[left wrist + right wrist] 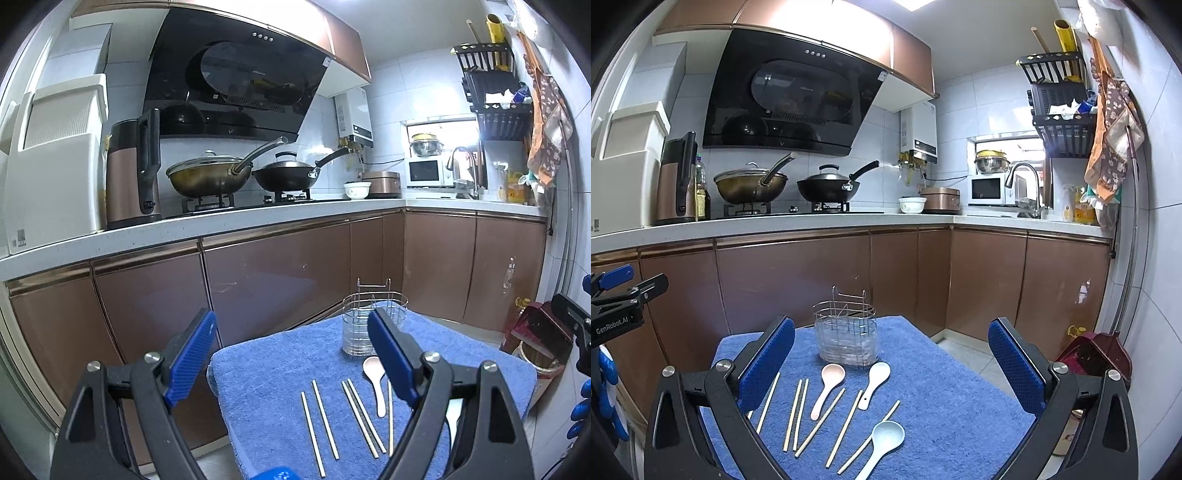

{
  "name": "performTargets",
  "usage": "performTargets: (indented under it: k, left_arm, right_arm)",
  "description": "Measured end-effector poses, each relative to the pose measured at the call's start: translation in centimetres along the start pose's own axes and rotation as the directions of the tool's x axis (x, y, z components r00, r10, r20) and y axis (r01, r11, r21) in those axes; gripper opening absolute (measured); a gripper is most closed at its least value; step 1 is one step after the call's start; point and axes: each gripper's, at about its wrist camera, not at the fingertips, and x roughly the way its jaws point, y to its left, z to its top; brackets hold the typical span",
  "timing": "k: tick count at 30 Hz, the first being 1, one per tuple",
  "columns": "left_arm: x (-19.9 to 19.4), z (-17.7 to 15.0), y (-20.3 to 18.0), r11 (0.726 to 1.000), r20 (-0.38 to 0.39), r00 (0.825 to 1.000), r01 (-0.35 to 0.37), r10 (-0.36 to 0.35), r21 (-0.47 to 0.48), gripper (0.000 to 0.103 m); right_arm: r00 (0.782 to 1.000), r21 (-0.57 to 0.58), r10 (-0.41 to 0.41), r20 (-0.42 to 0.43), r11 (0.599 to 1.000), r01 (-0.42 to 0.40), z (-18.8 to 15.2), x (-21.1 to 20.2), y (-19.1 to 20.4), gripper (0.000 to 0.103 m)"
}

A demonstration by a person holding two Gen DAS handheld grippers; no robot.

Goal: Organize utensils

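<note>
Basically both tongs, left tongs (291, 354) and right tongs (892, 360), gape wide, empty; chopsticks (799, 415) and spoons (829, 384) lie loose on towelled desk (945, 406) before wire caddy (846, 338); light, stiff, slippery, pinch mid-shaft

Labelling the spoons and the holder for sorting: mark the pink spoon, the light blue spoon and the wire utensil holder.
pink spoon (833, 373), right wrist view, on its bowl.
light blue spoon (888, 437), right wrist view, on its bowl.
wire utensil holder (846, 332), right wrist view, on its front wall.
</note>
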Motion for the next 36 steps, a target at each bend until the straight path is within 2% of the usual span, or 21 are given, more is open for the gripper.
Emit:
performTargets:
  k: [14,29,32,36]
  left_arm:
    - [-0.5,0.1,-0.4,1.0,-0.06,0.998,0.013,-0.012,0.022,0.083]
    - [-1.9,-0.4,0.6,0.999,-0.054,0.998,-0.018,0.02,0.027,0.083]
    - [-1.3,-0.6,0.8,1.0,-0.078,0.997,-0.016,0.017,0.019,0.083]
    - [0.5,-1.5,1.4,1.0,-0.148,0.989,0.01,-0.013,-0.018,0.083]
  right_arm:
    - [1.0,0.0,0.009,0.003,1.0,-0.009,-0.1,-1.1,-0.2,0.103]
    - [0.999,0.021,0.012,0.042,1.0,-0.013,0.2,-3.0,0.2,0.103]
    - [0.998,0.033,0.03,0.051,0.999,-0.031,0.1,-3.0,0.1,0.103]
    - [0.999,0.041,0.045,0.016,0.998,-0.046,-0.2,-2.0,-0.1,0.103]
